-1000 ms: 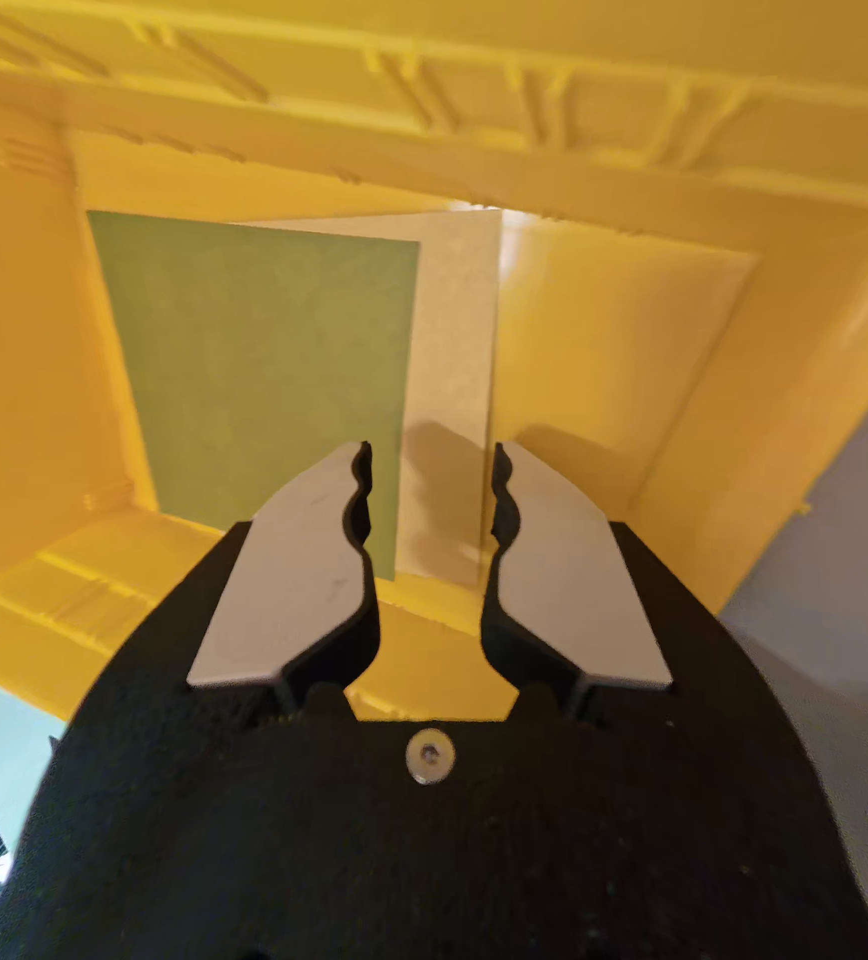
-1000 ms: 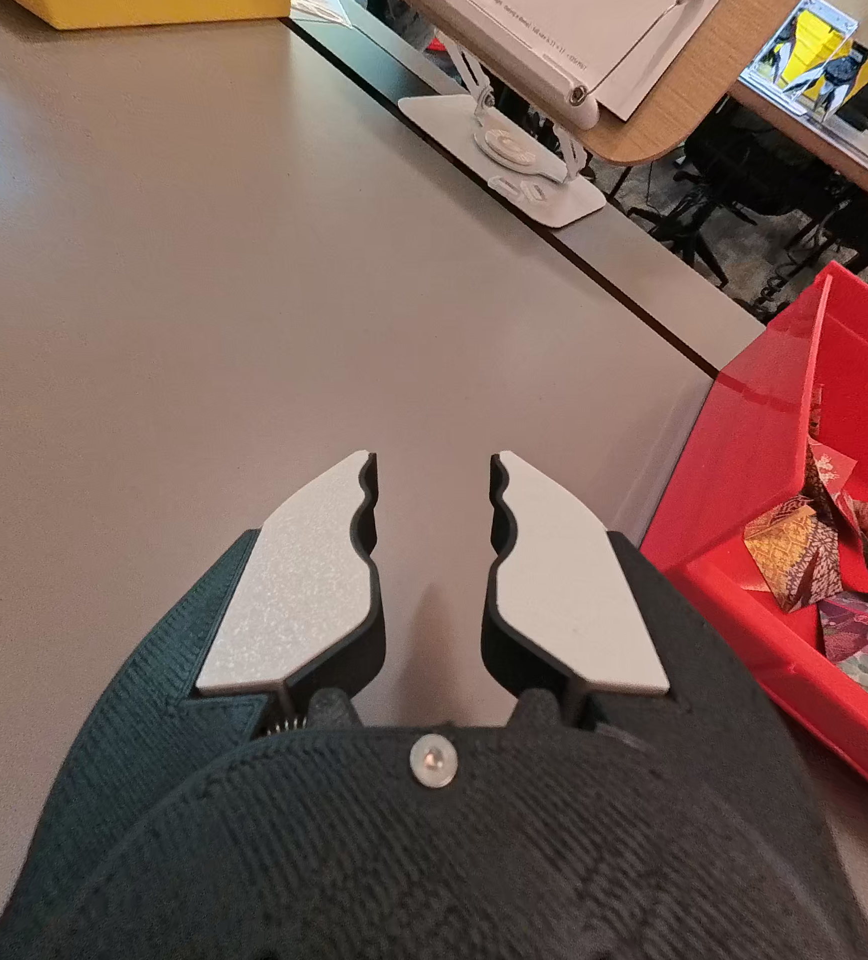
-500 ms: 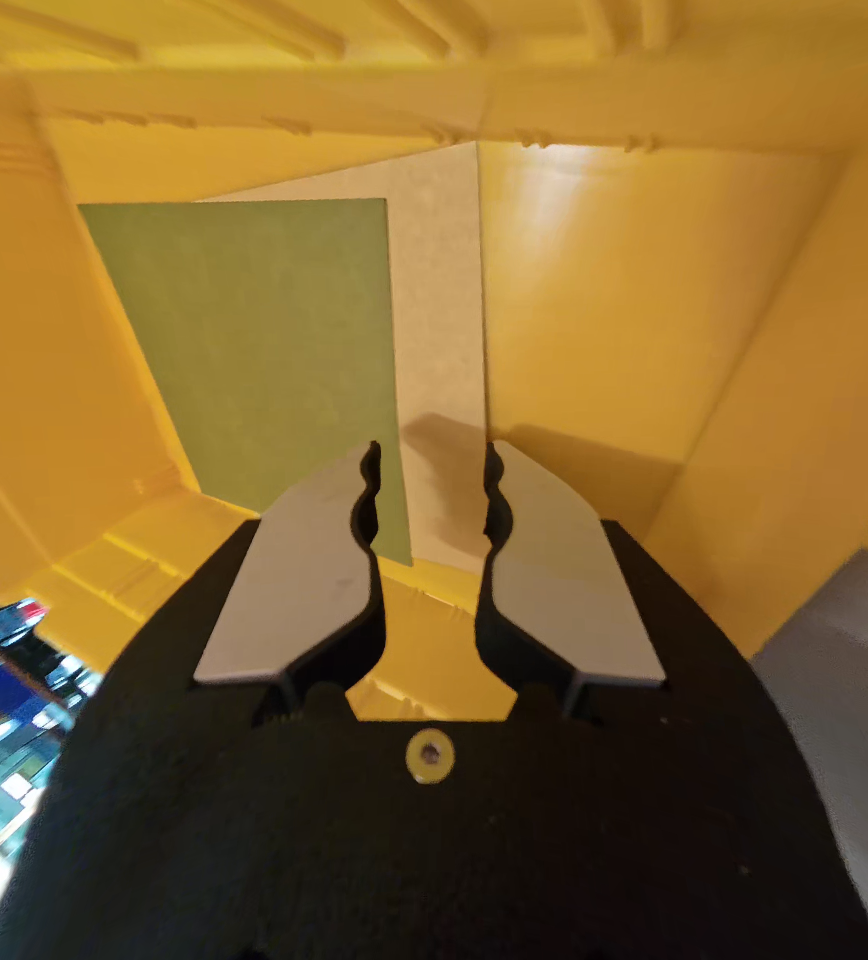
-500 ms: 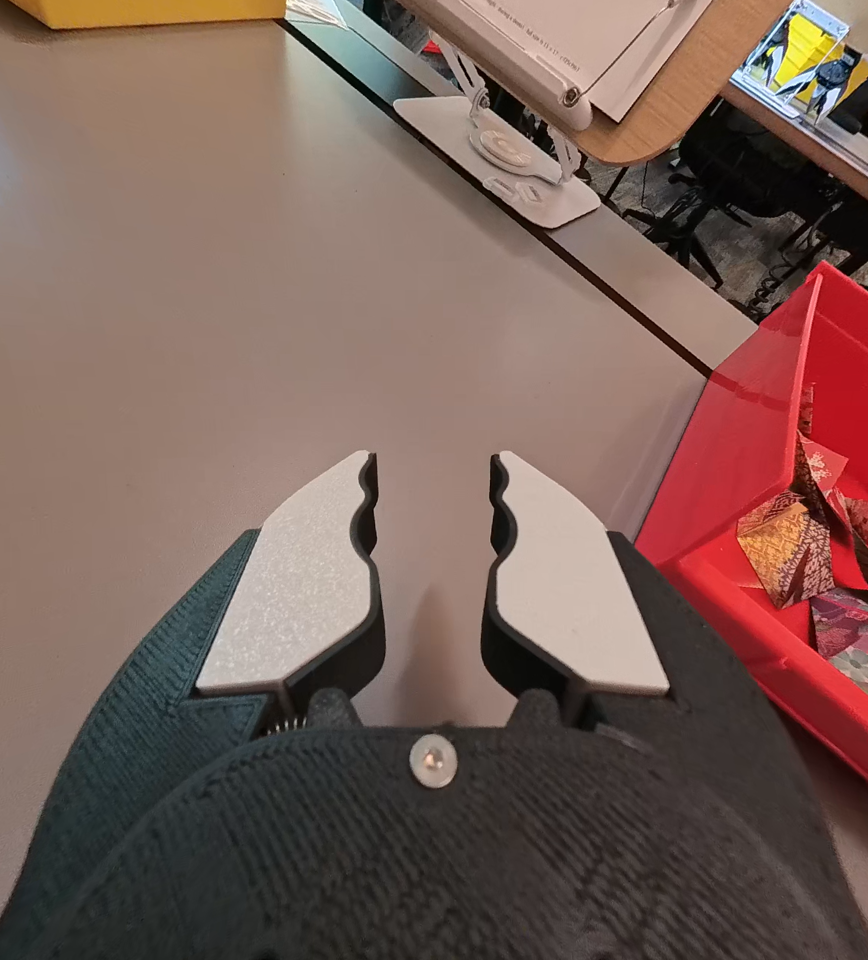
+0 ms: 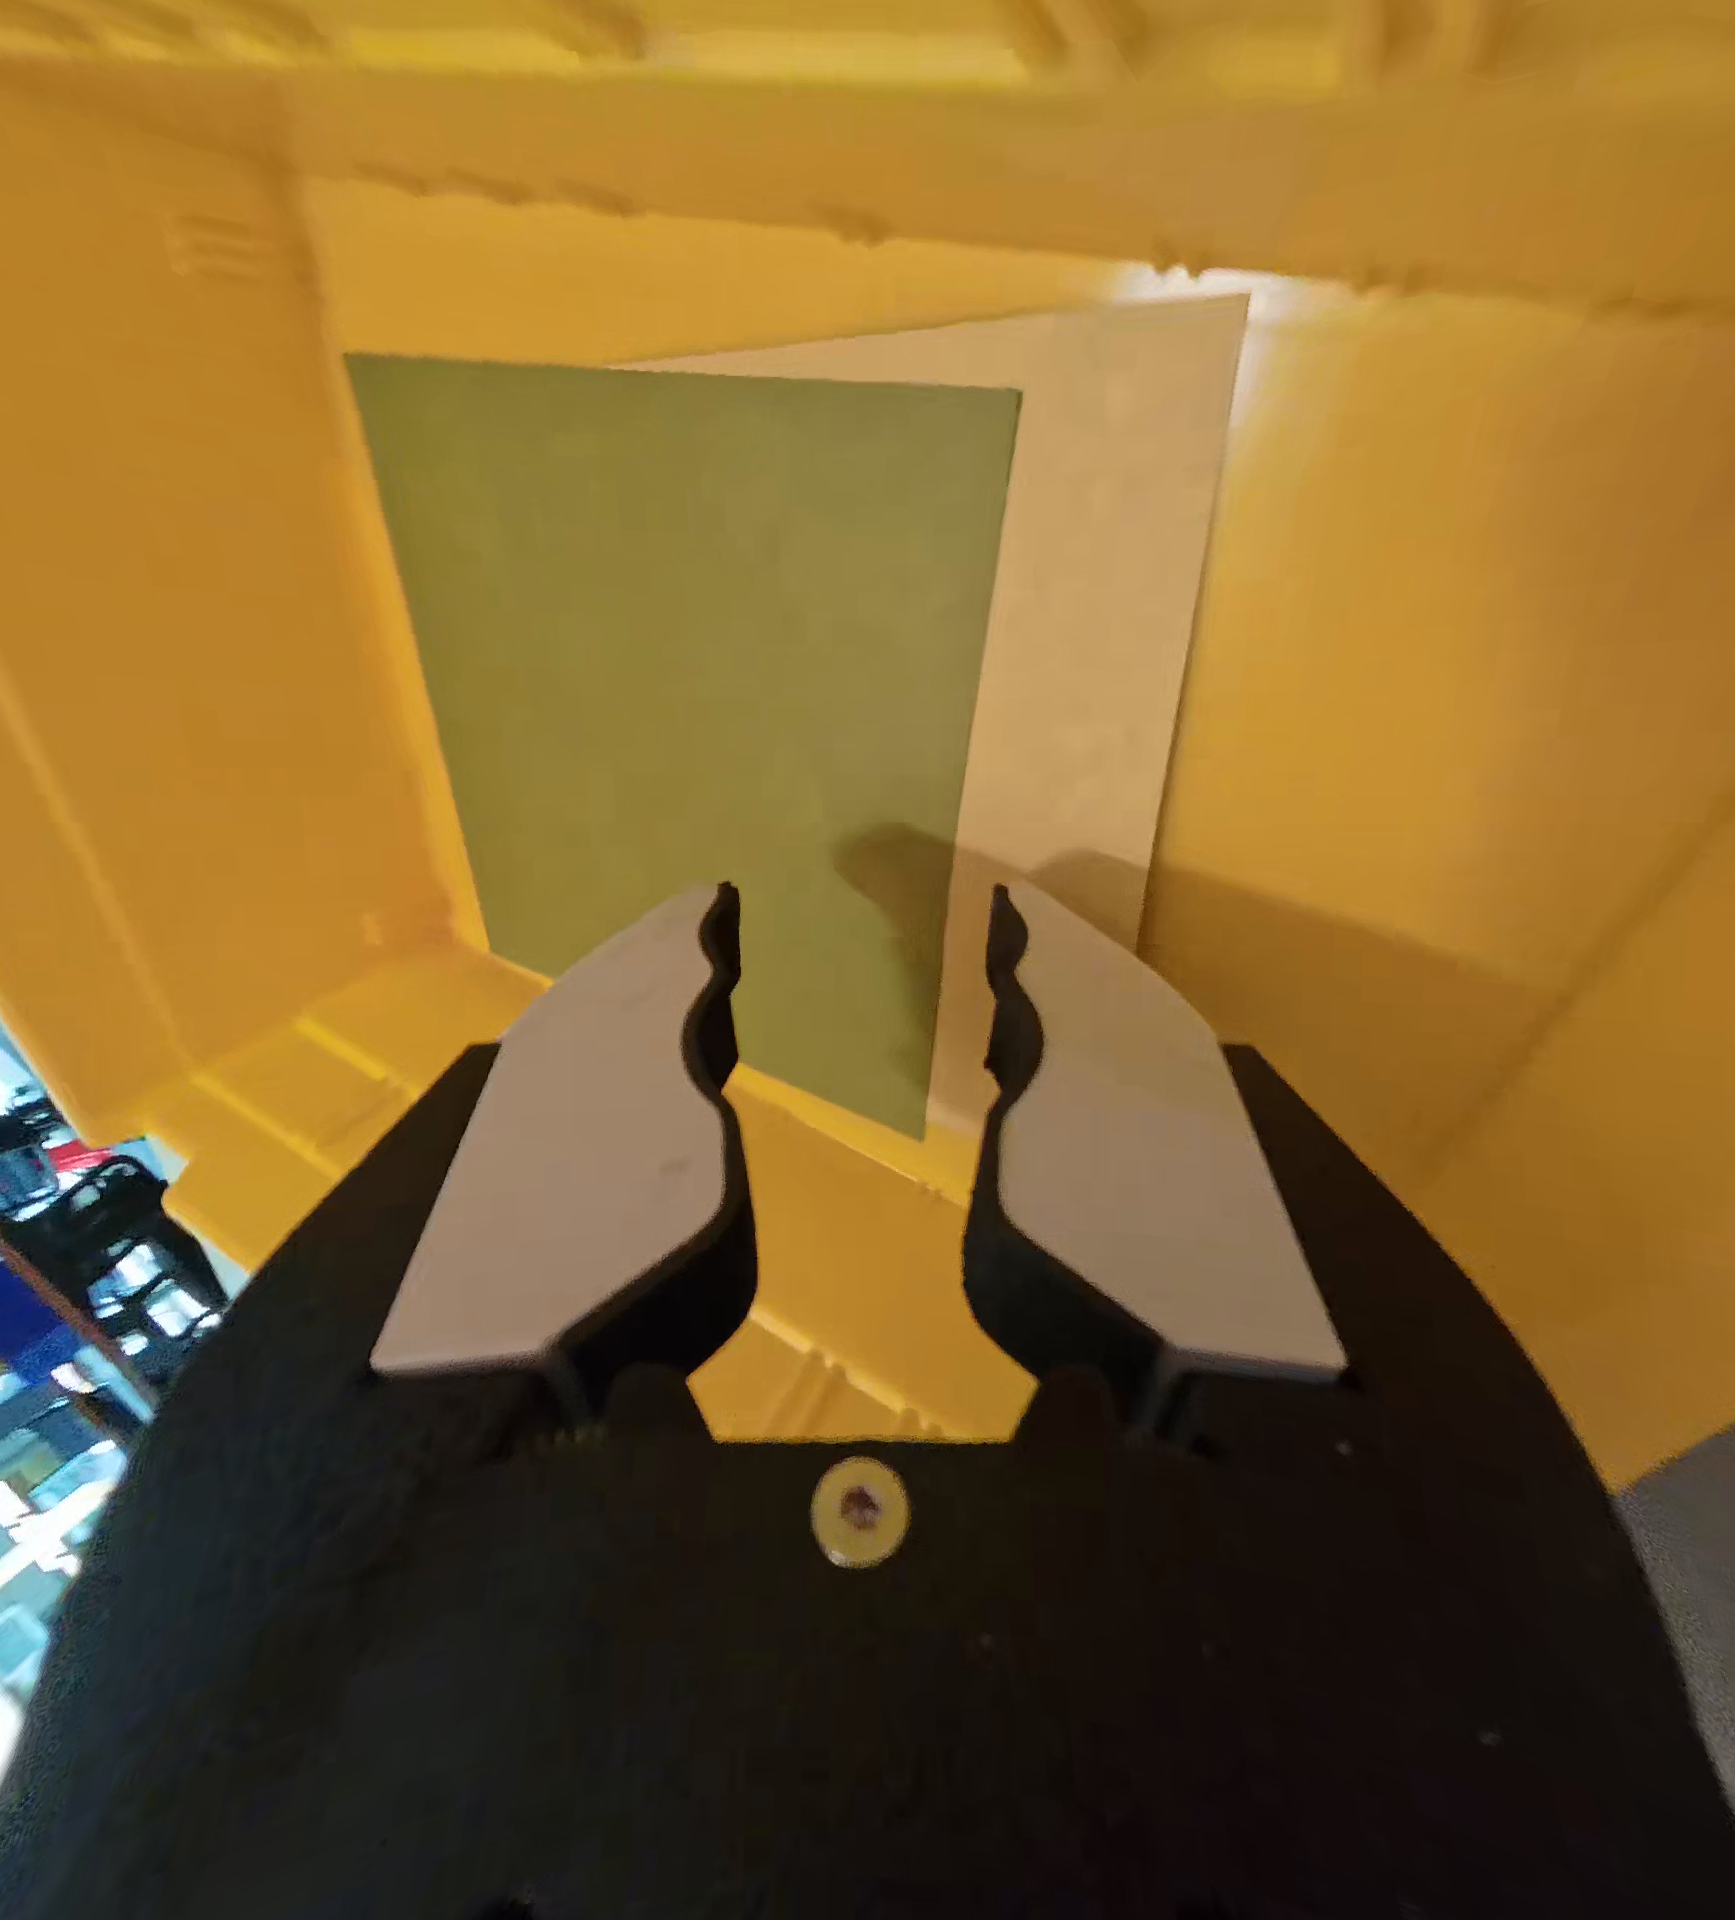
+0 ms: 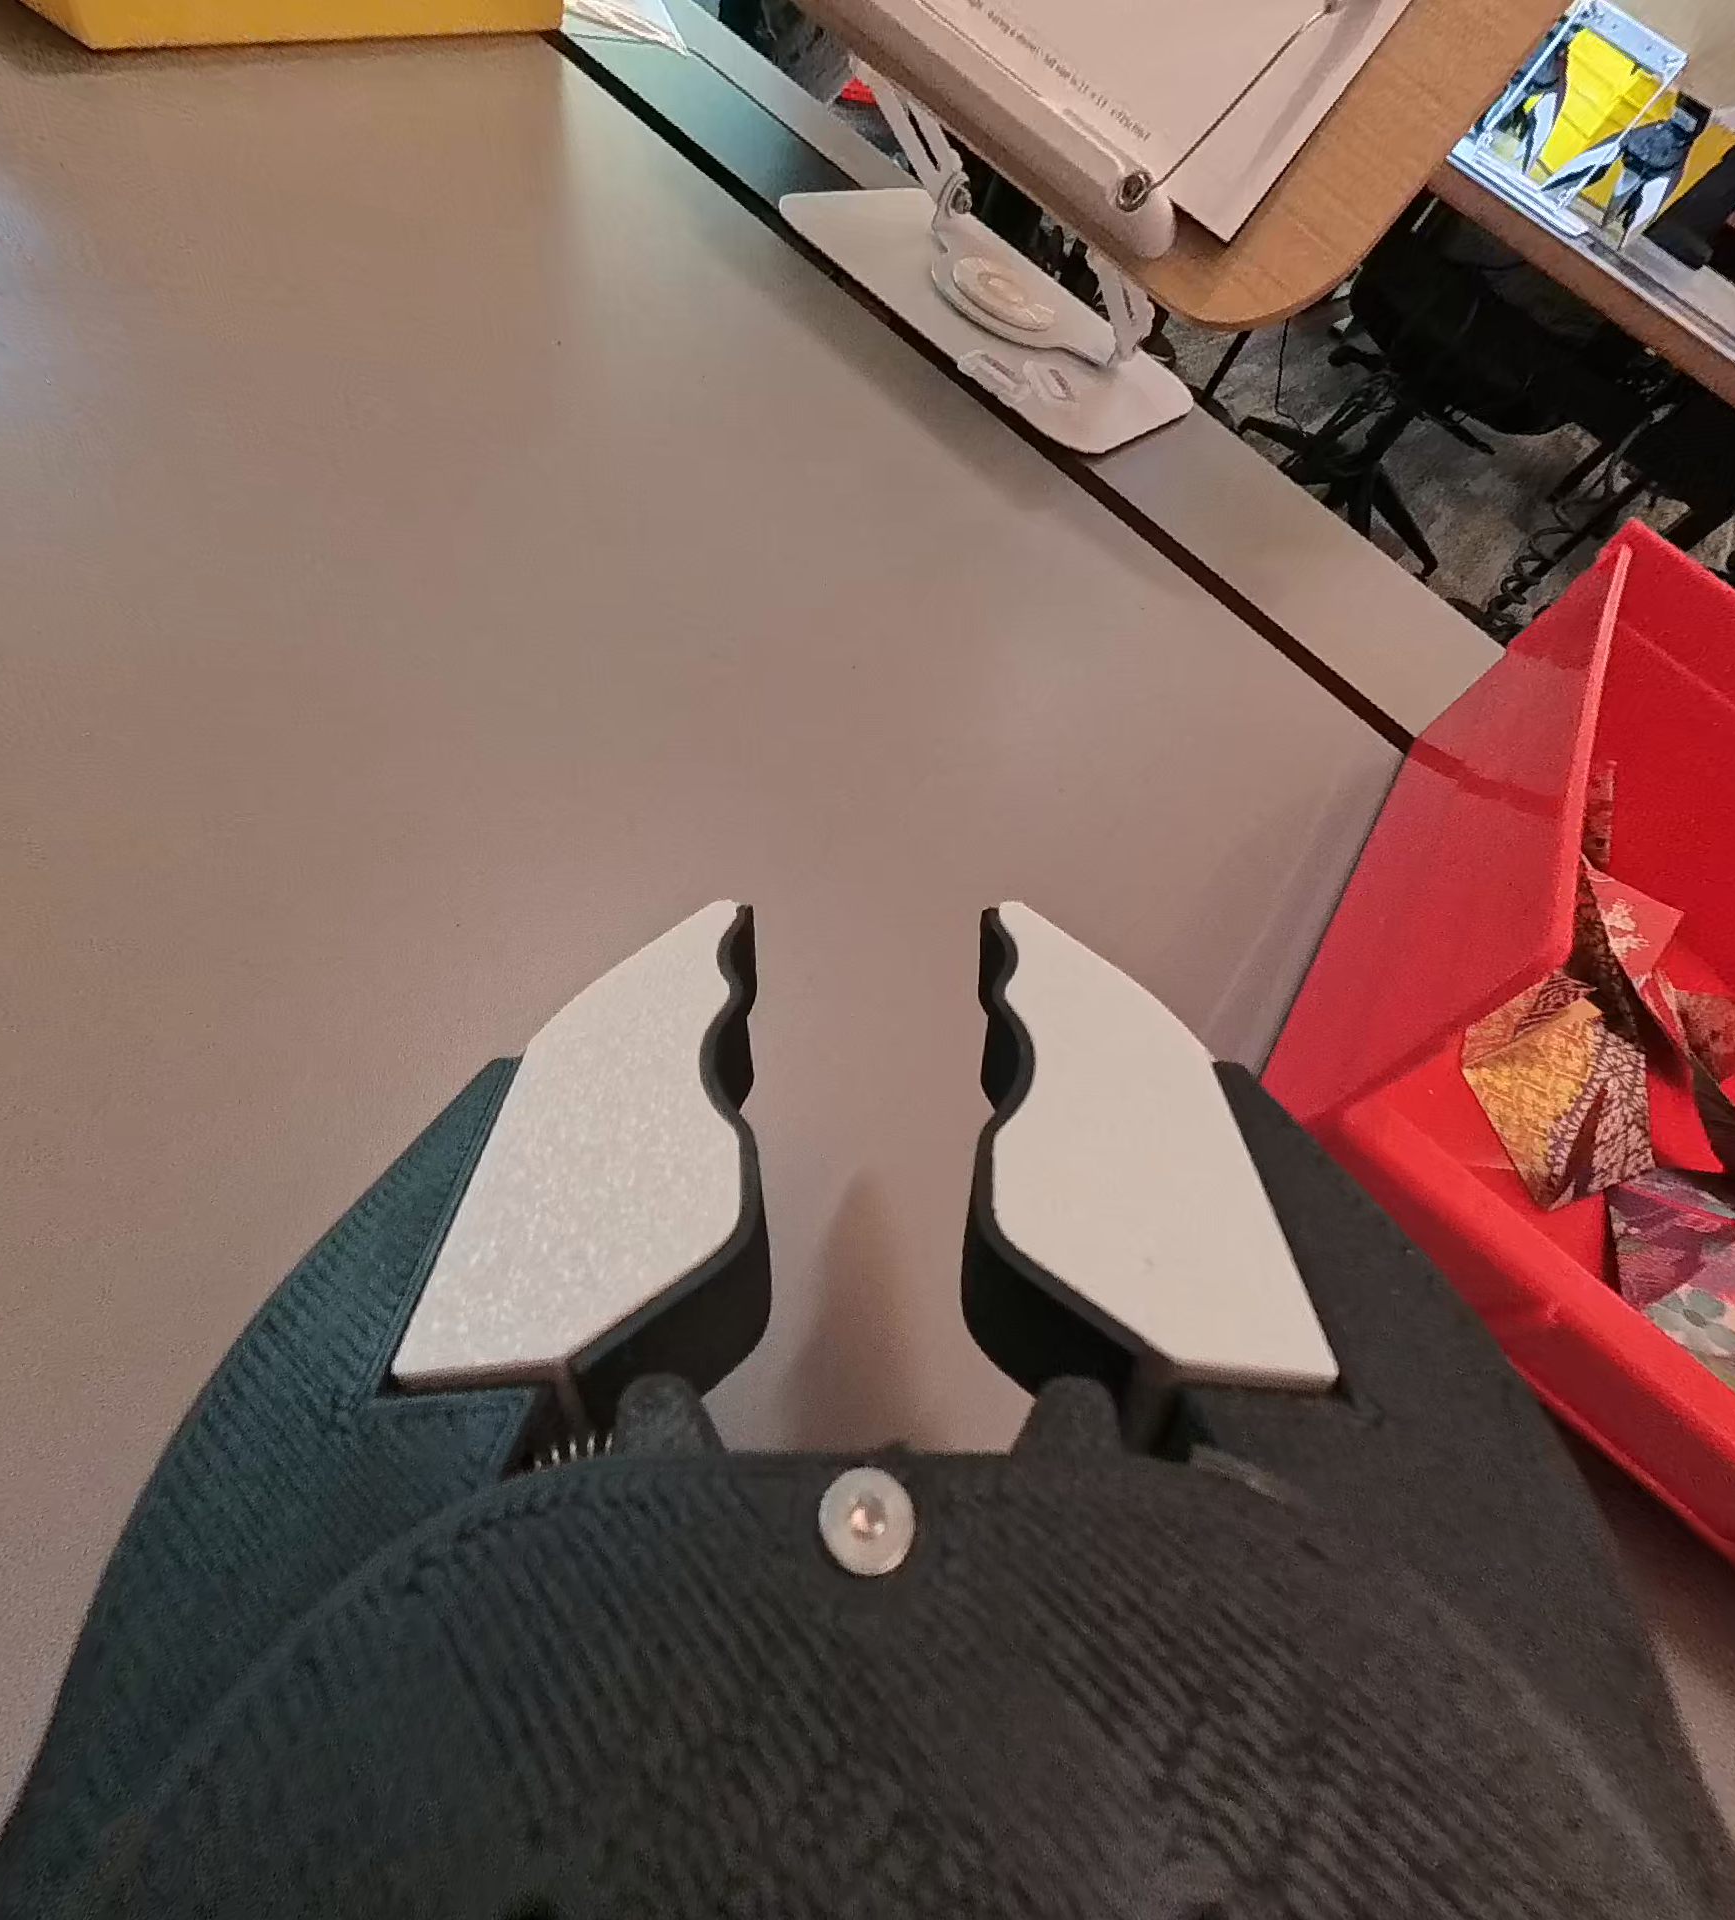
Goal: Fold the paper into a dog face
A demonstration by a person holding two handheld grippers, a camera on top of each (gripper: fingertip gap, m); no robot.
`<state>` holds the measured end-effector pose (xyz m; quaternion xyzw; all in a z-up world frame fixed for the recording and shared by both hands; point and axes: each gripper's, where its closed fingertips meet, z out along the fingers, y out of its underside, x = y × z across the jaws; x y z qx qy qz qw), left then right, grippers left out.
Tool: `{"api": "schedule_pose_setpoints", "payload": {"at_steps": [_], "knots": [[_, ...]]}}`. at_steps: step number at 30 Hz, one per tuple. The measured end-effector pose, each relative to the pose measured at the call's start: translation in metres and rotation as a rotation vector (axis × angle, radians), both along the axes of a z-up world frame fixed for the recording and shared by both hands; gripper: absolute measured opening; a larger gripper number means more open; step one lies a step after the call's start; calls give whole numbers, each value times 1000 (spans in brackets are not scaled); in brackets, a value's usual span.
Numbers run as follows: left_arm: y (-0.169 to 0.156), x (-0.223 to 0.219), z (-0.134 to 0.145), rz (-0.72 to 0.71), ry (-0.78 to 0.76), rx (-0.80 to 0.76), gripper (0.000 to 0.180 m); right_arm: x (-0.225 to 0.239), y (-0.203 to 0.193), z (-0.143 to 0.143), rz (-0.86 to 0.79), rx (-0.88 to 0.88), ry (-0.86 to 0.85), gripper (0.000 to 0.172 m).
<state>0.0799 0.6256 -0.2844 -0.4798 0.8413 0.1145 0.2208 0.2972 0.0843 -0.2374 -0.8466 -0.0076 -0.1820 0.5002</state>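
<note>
In the left wrist view a green paper sheet (image 5: 697, 665) lies inside a yellow bin (image 5: 1465, 623), on top of a pale cream sheet (image 5: 1102, 582). My left gripper (image 5: 863, 914) is open and empty, with its fingertips over the green sheet's near right corner; I cannot tell whether they touch it. In the right wrist view my right gripper (image 6: 865, 920) is open and empty, hovering over the bare grey table (image 6: 427, 623).
A red bin (image 6: 1621, 883) with several folded patterned papers (image 6: 1569, 1101) stands at the right of the table. A white tablet stand (image 6: 1008, 301) sits at the table's far edge. A yellow bin corner (image 6: 302, 21) shows far left. Office chairs and desks lie beyond. Spacing between my two grippers at the tips: around 60 centimetres.
My left gripper has shifted left over the bin, so the green sheet's right edge now lies between its fingers. The right gripper has barely moved.
</note>
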Motion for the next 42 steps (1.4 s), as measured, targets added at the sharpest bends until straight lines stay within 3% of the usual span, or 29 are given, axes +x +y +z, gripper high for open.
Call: {"api": "schedule_pose_setpoints", "payload": {"at_steps": [1,3,12,21,24,28,35,42], "knots": [[2,-1,-5,-14,28,16,46,0,0,0,2,-2,-1,41],[5,1,-10,-44,52,40,39,0,0,0,3,-3,-3,41],[11,9,-7,-110,36,146,44,3,-1,-7,-2,-7,11,41],[23,15,-2,-185,-79,318,42,6,-2,-10,-9,-7,18,41],[18,12,0,-160,-82,234,46,7,-2,-12,-10,-14,16,41],[20,5,10,1,-67,66,54,5,-1,-14,-1,-14,16,41],[43,-11,24,148,17,-38,69,0,3,-12,36,-8,-11,42],[24,2,-3,139,121,-214,95,-11,13,-14,101,14,0,42]]}}
